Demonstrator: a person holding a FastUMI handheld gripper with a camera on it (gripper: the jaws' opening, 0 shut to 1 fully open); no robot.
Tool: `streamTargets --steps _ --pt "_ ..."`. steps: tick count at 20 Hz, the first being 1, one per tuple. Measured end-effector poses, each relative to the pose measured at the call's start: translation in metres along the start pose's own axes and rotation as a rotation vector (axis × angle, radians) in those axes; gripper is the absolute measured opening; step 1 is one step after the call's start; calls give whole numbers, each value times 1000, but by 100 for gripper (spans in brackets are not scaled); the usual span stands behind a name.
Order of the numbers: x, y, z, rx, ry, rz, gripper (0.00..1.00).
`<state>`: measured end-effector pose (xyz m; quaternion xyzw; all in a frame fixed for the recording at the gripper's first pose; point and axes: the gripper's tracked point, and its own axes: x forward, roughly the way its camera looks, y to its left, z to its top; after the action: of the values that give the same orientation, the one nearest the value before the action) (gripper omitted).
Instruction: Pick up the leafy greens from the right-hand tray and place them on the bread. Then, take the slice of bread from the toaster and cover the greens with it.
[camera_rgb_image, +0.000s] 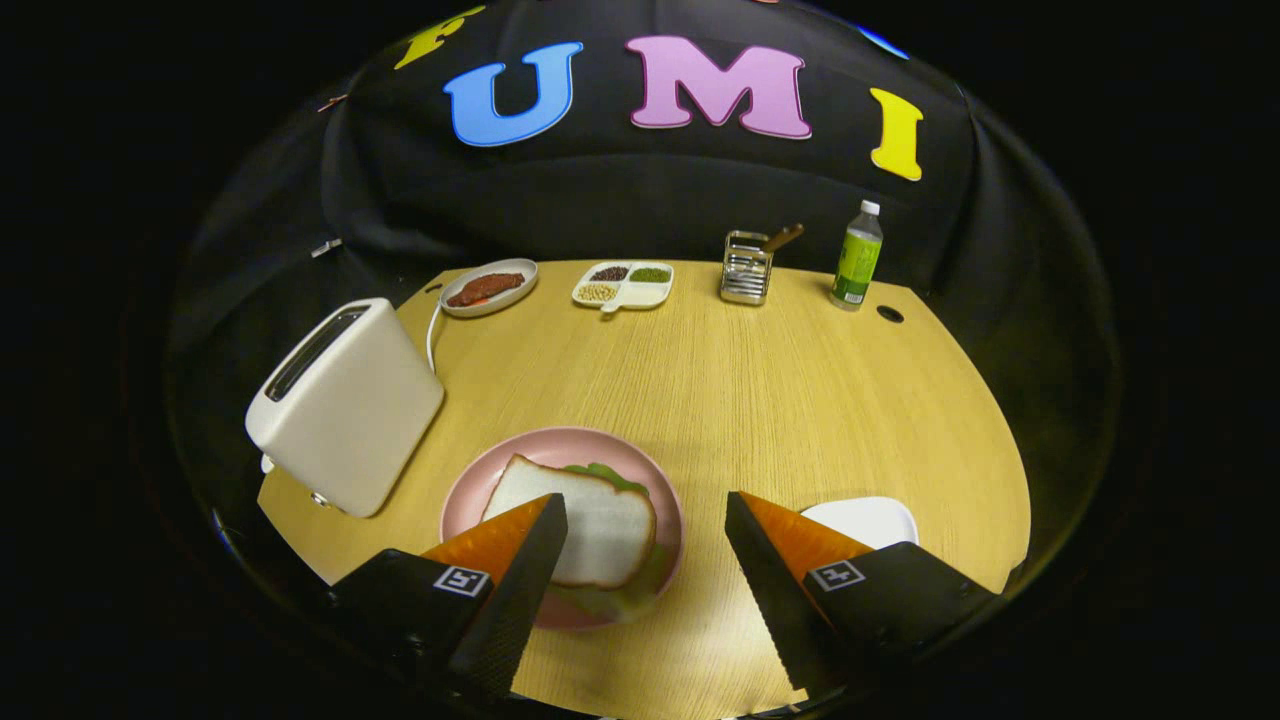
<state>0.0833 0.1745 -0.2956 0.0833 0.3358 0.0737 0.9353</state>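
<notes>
White bread slice (590, 520) beyond parted fingers (520, 560).

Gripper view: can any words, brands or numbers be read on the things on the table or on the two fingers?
Green bottle: its label is too small to read.
Finger markers: square black-and-white patterns, no words.
White toaster, pink plate, divided dish: no writing seen.
The gripper is open and empty, with the bread slice just ahead of its fingers.
</notes>
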Motion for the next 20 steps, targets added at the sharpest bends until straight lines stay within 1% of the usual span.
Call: streamTargets --steps 7,12,15,17,20 --pt "-58 13 94 -3 -226 26 99" --pt "-102 14 141 -70 -366 11 99" --pt "-128 11 159 -92 -454 -34 98" --pt "-139 7 162 -100 -492 -70 97" --pt "-143 6 158 -90 -500 -81 97"
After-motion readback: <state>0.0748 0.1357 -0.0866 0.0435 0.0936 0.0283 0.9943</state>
